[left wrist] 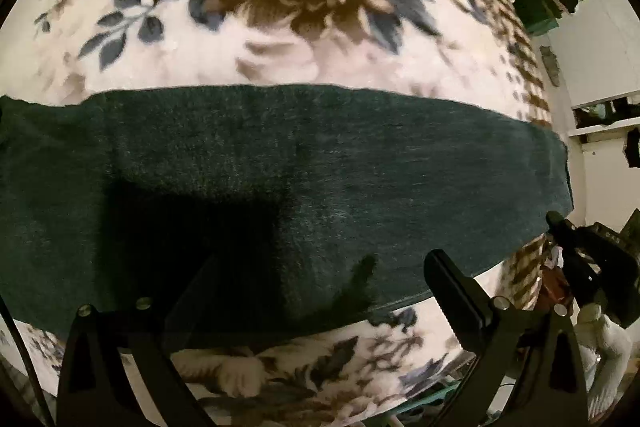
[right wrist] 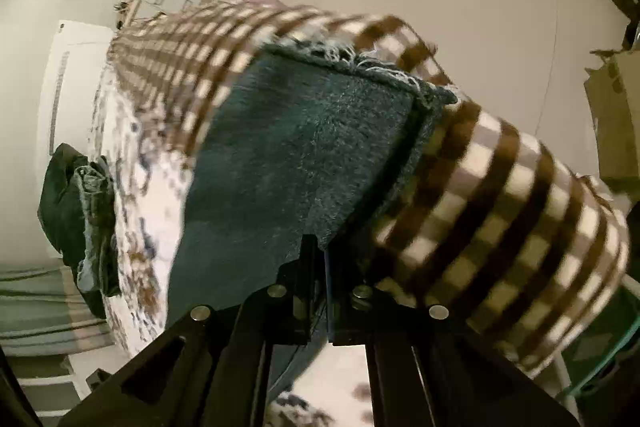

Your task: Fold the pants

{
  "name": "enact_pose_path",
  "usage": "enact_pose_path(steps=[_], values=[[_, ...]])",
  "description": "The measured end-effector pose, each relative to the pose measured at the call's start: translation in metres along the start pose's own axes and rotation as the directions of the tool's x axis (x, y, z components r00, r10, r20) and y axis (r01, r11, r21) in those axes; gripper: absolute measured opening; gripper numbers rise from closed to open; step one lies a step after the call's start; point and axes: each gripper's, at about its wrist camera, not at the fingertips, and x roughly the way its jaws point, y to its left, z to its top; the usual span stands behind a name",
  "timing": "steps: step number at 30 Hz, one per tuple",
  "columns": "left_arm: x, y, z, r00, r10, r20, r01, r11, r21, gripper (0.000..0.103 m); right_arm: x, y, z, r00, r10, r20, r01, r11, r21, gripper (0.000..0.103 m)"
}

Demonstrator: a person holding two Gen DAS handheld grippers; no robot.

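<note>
The dark green pants (left wrist: 280, 163) lie as a long flat band across a floral blanket (left wrist: 256, 19). My left gripper (left wrist: 320, 291) hovers over their near edge, open and empty, its right finger (left wrist: 452, 287) over the hem. My right gripper shows at the right edge of the left wrist view (left wrist: 576, 247). In the right wrist view my right gripper (right wrist: 320, 255) is shut on the edge of the pants (right wrist: 296, 155), lifting a layer whose frayed hem (right wrist: 360, 61) points away.
A brown-and-cream checked blanket (right wrist: 500, 207) lies rolled beside and behind the pants. A pile of dark clothes and jeans (right wrist: 80, 211) sits at the bed's left. Cardboard boxes (right wrist: 616, 115) and white walls surround the bed.
</note>
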Motion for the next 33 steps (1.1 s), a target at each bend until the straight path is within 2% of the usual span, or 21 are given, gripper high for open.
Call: enact_pose_path(steps=[3,6,9,11,12,14,15,16,17,19,21,22,24,25,26,28,30,32,33], values=[[-0.011,0.005,-0.006,1.000,0.002,0.012,-0.002,1.000,0.020,0.103,-0.011,0.004,0.002,0.999,-0.038,-0.009,0.038,0.999,-0.021,0.004],[-0.013,0.004,-0.005,1.000,-0.004,0.007,0.004,1.000,0.024,0.103,-0.008,-0.011,0.007,0.995,-0.092,-0.028,0.092,0.996,-0.012,0.003],[-0.020,0.004,-0.007,1.000,-0.004,0.008,0.004,0.999,0.041,0.103,-0.006,-0.028,0.013,0.995,-0.076,-0.067,0.076,0.997,-0.009,0.004],[-0.018,0.000,-0.006,1.000,0.003,0.010,-0.003,0.999,0.052,0.103,-0.006,-0.038,0.017,0.994,-0.033,-0.103,0.038,0.998,0.044,0.005],[-0.015,-0.001,-0.005,1.000,0.001,0.004,-0.001,0.999,0.053,0.103,-0.005,-0.042,0.018,0.993,-0.021,-0.117,0.028,0.998,0.064,0.010],[-0.007,-0.001,-0.004,1.000,-0.002,-0.001,0.002,0.999,0.049,0.103,0.006,-0.053,0.021,0.987,0.009,-0.163,0.007,0.995,0.097,0.035],[-0.004,-0.003,-0.002,1.000,-0.003,0.002,0.003,0.999,0.048,0.103,0.011,-0.056,0.022,0.985,0.022,-0.170,-0.005,0.995,0.101,0.065],[0.000,-0.004,0.000,1.000,0.003,0.004,-0.003,0.999,0.050,0.103,0.019,-0.061,0.023,0.983,0.055,-0.173,-0.037,0.994,0.104,0.079],[0.004,-0.004,0.002,1.000,0.009,0.007,-0.010,0.998,0.056,0.103,0.030,-0.067,0.025,0.983,0.094,-0.157,-0.080,0.992,0.095,0.079],[0.010,-0.004,0.007,1.000,0.022,0.021,-0.023,0.998,0.054,0.103,0.033,-0.072,0.026,0.980,0.171,-0.100,-0.162,0.982,0.092,0.089],[0.018,-0.002,0.014,0.999,0.020,0.027,-0.021,0.999,0.035,0.103,0.031,-0.071,0.025,0.970,0.234,-0.061,-0.228,0.970,0.090,0.089],[0.021,0.000,0.016,1.000,0.016,0.024,-0.016,1.000,0.021,0.103,0.031,-0.070,0.024,0.955,0.294,-0.046,-0.290,0.954,0.077,0.088],[0.025,0.007,0.019,1.000,-0.006,0.019,0.006,1.000,-0.009,0.103,0.032,-0.070,0.024,0.914,0.406,-0.021,-0.402,0.911,0.086,0.084],[0.026,0.010,0.020,1.000,-0.017,0.020,0.018,1.000,-0.019,0.103,0.034,-0.071,0.025,0.881,0.473,-0.007,-0.470,0.876,0.107,0.084],[0.026,0.014,0.020,0.999,-0.034,0.022,0.035,0.999,-0.031,0.103,0.039,-0.077,0.027,0.861,0.509,0.010,-0.505,0.851,0.142,0.084],[0.028,0.019,0.020,0.998,-0.061,0.024,0.062,0.997,-0.041,0.103,0.049,-0.090,0.029,0.853,0.521,0.027,-0.516,0.836,0.185,0.081],[0.029,0.024,0.021,0.996,-0.081,0.021,0.082,0.995,-0.051,0.103,0.051,-0.099,0.029,0.829,0.557,0.056,-0.555,0.804,0.214,0.080],[0.030,0.024,0.023,0.996,-0.085,0.010,0.086,0.995,-0.059,0.103,0.042,-0.095,0.028,0.807,0.587,0.063,-0.588,0.789,0.177,0.068],[0.031,0.025,0.024,0.997,-0.080,0.002,0.080,0.995,-0.060,0.103,0.037,-0.092,0.027,0.797,0.601,0.064,-0.602,0.782,0.158,0.053]])
